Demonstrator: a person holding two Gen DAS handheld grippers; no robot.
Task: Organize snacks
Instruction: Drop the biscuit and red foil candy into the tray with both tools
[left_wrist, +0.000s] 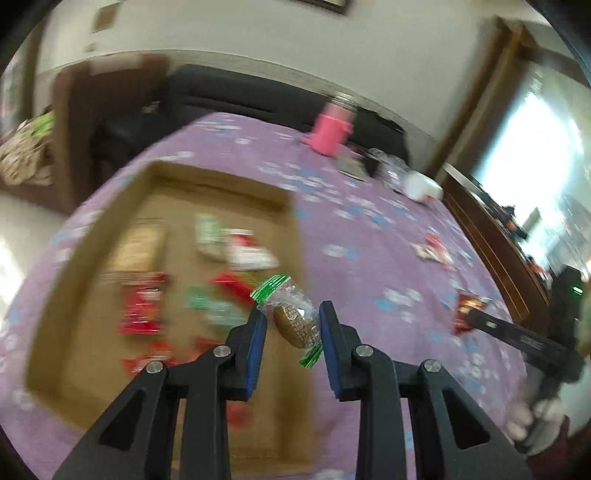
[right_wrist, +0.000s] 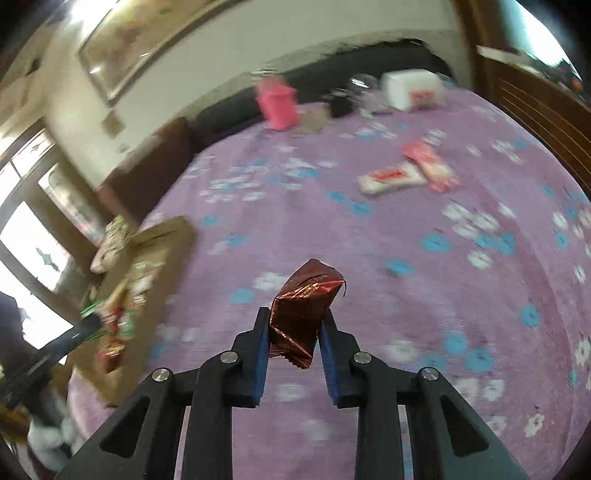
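Left gripper (left_wrist: 292, 325) pinches your clear-wrapped biscuit (left_wrist: 295, 325) over the cardboard box (left_wrist: 92, 236): light, brittle, slippery film. Right gripper (right_wrist: 294, 328) pinches the crinkly brown foil packet (right_wrist: 301, 314) mid-body.

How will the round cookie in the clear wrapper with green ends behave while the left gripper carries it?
The wrapped cookie looks light, so the left gripper should carry it easily. Its clear film is probably slippery, and it sits tilted between the pads, so it may rotate or slide. The disc itself seems rigid but brittle; a hard squeeze could crack it. The green twisted ends look floppy.
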